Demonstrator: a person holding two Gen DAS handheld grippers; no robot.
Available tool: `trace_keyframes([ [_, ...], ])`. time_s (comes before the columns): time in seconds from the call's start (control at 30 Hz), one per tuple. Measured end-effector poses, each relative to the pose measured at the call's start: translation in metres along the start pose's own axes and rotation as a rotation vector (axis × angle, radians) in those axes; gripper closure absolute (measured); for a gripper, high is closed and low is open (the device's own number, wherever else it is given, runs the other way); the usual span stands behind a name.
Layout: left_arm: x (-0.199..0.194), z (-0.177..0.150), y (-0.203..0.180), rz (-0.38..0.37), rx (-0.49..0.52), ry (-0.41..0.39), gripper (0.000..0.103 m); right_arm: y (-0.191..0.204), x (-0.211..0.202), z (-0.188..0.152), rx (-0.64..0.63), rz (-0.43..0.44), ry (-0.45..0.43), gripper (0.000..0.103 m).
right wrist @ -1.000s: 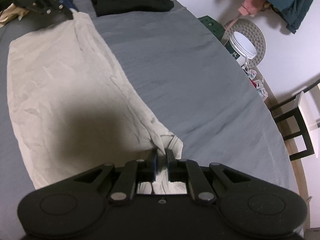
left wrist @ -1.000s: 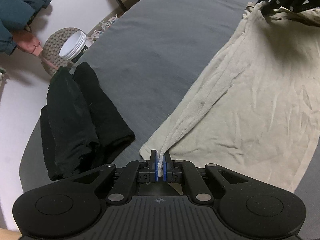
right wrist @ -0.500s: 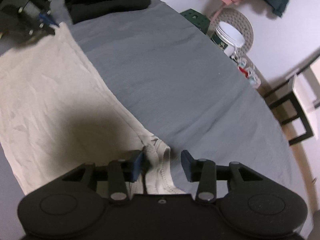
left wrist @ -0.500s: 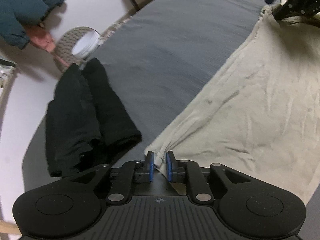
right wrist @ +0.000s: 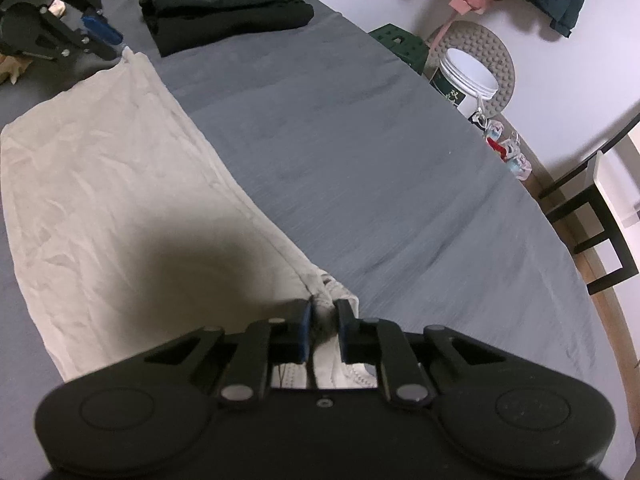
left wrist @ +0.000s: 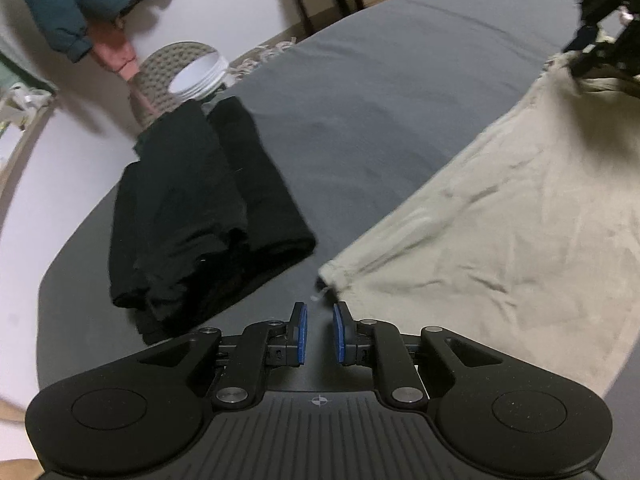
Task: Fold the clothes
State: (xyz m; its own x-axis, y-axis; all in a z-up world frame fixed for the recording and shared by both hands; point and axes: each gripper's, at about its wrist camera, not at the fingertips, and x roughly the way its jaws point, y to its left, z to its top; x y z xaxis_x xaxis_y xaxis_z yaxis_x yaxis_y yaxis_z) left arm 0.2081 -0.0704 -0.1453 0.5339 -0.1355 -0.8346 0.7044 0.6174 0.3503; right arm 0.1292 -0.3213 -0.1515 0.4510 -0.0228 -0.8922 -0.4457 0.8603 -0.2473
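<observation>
A beige garment [left wrist: 500, 220] lies flat on the grey bed sheet [left wrist: 380, 100]. Its near corner rests on the sheet just ahead of my left gripper [left wrist: 320, 334], which is open with nothing between its blue pads. In the right wrist view the same garment [right wrist: 120, 180] runs away to the upper left. My right gripper [right wrist: 323, 320] is shut on a bunch of its thick hem. The left gripper [right wrist: 92, 36] shows beside the far corner. Folded black clothes [left wrist: 192, 220] lie left of the beige corner, also seen as a black stack [right wrist: 228, 8] at the far end.
Beyond the bed edge stand a white lidded jar [right wrist: 468, 76], a round knobbly mat [right wrist: 484, 40] and a green stool [right wrist: 400, 40]. A dark-framed chair [right wrist: 592, 200] is at the right. A teal jacket [left wrist: 80, 4] hangs on the wall.
My left gripper let go of the beige corner and drew back; the corner now lies on the sheet. My right gripper opened wide, then closed on the hem again.
</observation>
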Motion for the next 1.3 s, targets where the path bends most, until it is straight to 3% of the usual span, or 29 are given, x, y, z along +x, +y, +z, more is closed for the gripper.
trace_keyframes([
  [0.4, -0.004, 0.005, -0.016, -0.043, 0.133, -0.076, 0.088, 0.0, 0.001, -0.001, -0.008, 0.002, 0.019, 0.087],
  [0.5, -0.007, 0.006, -0.013, -0.079, 0.11, -0.109, 0.089, 0.0, 0.001, -0.001, -0.009, 0.007, 0.016, 0.087],
  [0.67, -0.001, 0.01, -0.008, -0.092, 0.07, -0.079, 0.089, -0.001, 0.0, -0.001, -0.009, 0.016, 0.012, 0.087],
  [0.7, 0.0, 0.01, -0.008, -0.097, 0.054, -0.07, 0.099, -0.001, 0.0, -0.001, -0.009, 0.018, 0.011, 0.087],
  [0.73, 0.001, 0.009, -0.007, -0.099, 0.042, -0.065, 0.099, -0.001, 0.0, -0.001, -0.009, 0.019, 0.01, 0.087],
  [0.87, 0.003, 0.008, -0.006, -0.09, 0.016, -0.06, 0.099, -0.002, -0.003, -0.002, 0.003, 0.022, 0.002, 0.094],
  [1.3, 0.008, 0.017, -0.006, -0.045, 0.021, -0.041, 0.099, -0.003, 0.001, 0.003, 0.04, 0.008, 0.005, 0.095],
])
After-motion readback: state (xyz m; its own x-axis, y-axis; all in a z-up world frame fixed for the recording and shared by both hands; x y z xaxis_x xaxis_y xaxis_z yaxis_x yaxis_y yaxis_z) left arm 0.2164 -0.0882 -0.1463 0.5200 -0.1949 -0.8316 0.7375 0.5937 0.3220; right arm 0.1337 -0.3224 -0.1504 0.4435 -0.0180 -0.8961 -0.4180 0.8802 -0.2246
